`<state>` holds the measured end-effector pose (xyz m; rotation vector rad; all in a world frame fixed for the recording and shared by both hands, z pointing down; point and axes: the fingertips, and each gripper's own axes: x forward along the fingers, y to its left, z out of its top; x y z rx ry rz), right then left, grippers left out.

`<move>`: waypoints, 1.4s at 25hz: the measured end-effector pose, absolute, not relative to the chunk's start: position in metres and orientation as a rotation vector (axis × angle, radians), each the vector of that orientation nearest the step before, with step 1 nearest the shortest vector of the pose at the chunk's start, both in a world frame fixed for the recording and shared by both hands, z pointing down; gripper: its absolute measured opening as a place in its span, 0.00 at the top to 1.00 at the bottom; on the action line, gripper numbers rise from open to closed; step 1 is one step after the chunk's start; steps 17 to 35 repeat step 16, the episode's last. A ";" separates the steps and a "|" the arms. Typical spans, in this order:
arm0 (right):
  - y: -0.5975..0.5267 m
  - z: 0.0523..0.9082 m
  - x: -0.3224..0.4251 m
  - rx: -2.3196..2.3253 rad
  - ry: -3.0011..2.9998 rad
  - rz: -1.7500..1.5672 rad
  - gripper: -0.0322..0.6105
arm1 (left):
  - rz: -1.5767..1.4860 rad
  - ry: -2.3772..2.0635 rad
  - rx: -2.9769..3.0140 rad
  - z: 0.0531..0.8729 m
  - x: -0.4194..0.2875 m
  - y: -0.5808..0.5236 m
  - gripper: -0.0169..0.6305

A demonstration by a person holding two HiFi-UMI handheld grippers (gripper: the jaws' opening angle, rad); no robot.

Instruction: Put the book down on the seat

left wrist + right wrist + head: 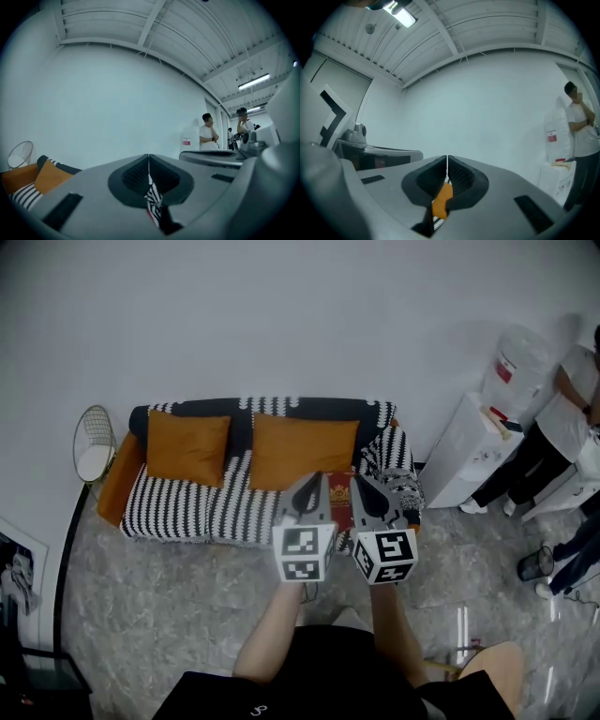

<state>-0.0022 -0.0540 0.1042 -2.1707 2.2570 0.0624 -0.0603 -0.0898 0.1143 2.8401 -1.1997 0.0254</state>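
— When the head view is consulted, where is the red rectangular book [340,501] found?
— It is seen lying on the black-and-white striped fabric sofa seat [178,507], at 5 o'clock of the right orange cushion [302,450].
— How are the grippers held?
— The left gripper [312,480] and right gripper [364,482] are both fully closed on nothing, flanking the book.

Bright ceiling lamp [403,16], fisheye edges, perhaps soft
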 end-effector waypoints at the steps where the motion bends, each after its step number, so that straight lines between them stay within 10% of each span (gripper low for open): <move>1: -0.054 0.104 -0.002 -2.170 2.257 0.063 0.92 | 0.029 -1.200 2.841 0.115 -0.060 -0.089 0.95; 35: -0.060 0.115 -0.016 -2.146 2.276 0.049 0.93 | 0.073 -1.208 2.844 0.126 -0.072 -0.093 0.95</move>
